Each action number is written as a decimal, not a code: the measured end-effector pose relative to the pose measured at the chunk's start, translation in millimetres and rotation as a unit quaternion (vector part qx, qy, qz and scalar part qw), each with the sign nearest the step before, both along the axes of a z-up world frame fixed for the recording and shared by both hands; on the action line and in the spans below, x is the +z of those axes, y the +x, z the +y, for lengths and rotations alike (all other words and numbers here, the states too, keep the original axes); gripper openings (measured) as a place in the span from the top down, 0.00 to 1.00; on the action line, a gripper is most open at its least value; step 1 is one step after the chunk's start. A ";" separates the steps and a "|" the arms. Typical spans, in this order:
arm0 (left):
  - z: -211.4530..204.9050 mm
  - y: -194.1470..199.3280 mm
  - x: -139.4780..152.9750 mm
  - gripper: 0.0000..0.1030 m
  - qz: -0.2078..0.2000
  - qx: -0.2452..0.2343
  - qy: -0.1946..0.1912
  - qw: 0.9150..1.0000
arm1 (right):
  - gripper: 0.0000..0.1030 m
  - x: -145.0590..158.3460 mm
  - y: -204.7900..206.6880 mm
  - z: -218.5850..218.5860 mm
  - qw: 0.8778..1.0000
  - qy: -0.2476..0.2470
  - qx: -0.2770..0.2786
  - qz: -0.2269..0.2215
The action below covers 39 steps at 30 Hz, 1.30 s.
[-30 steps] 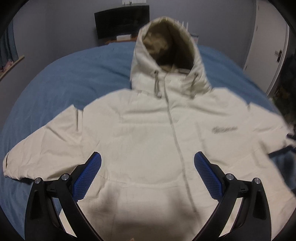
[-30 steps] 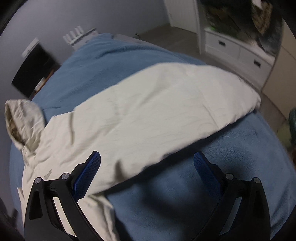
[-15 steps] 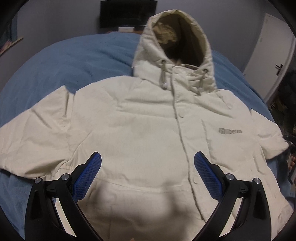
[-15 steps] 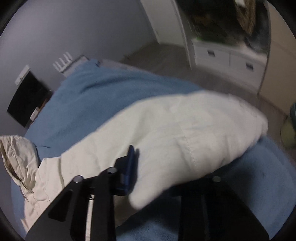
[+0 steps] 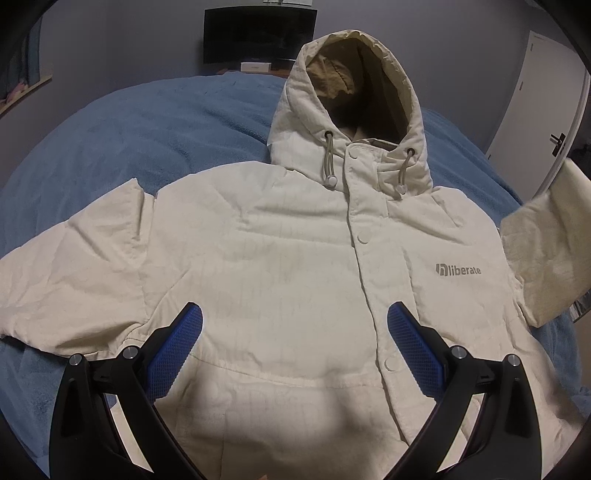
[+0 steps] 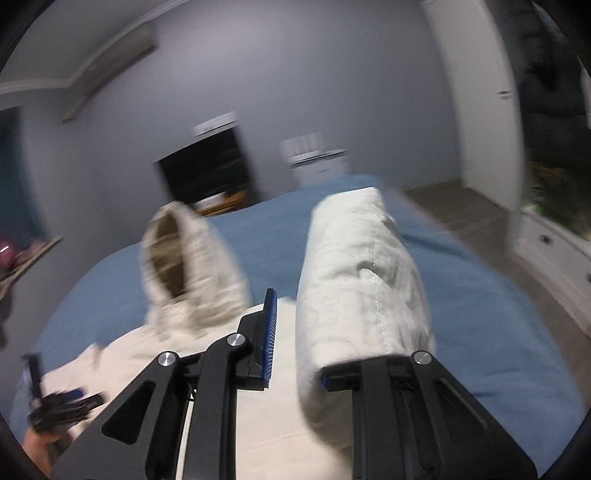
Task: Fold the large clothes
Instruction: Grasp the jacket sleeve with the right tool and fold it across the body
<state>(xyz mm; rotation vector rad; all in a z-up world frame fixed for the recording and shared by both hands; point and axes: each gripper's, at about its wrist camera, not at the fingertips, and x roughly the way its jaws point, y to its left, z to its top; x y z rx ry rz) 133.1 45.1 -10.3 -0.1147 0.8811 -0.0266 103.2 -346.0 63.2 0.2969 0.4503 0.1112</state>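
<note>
a blue bed cover (image 5: 155, 122) fills most of both views, and on it a cream hooded jacket (image 5: 280, 258) lies face up, spread flat with its front snapped closed. the hood (image 5: 354, 88) points toward the far wall, its tan lining open to view, and two drawcords (image 5: 330, 162) hang down beside the collar. a grey "liberate" logo (image 5: 458, 270) sits on the chest toward the right of the left wrist view. the sleeve on the left of that view (image 5: 74, 273) lies stretched flat on the cover. the other sleeve (image 6: 354, 280) is lifted off the bed, standing up at the right edge of the left wrist view, and in the right wrist view it rises as a thick padded roll ahead of the camera.

the right gripper (image 6: 295, 354) has just been closing and its jaws are now narrow, clamped on that raised sleeve, with cloth bunched between the blue pads; this view is blurred. the left gripper (image 5: 295, 347) hovers over the lower front of the jacket, jaws spread wide with nothing between them and the pads clear of the cloth.

against the grey wall stands a dark screen (image 5: 260, 33), and a white door (image 5: 535, 103) is at the right.
</note>
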 end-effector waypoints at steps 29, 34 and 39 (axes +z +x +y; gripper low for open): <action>-141.5 -8.8 52.3 0.06 -0.024 -0.205 0.055 0.977 | 0.07 -21.6 -25.0 7.0 0.994 -0.055 0.045 0.085; -215.6 3.3 33.4 0.06 -0.015 -0.265 0.075 0.961 | 0.07 -22.0 -12.0 -50.9 0.995 -0.002 -0.029 0.090; -270.1 17.2 -3.9 0.12 -0.006 -0.293 0.099 0.951 | 0.07 -36.0 1.4 -82.9 0.990 0.006 -0.096 0.103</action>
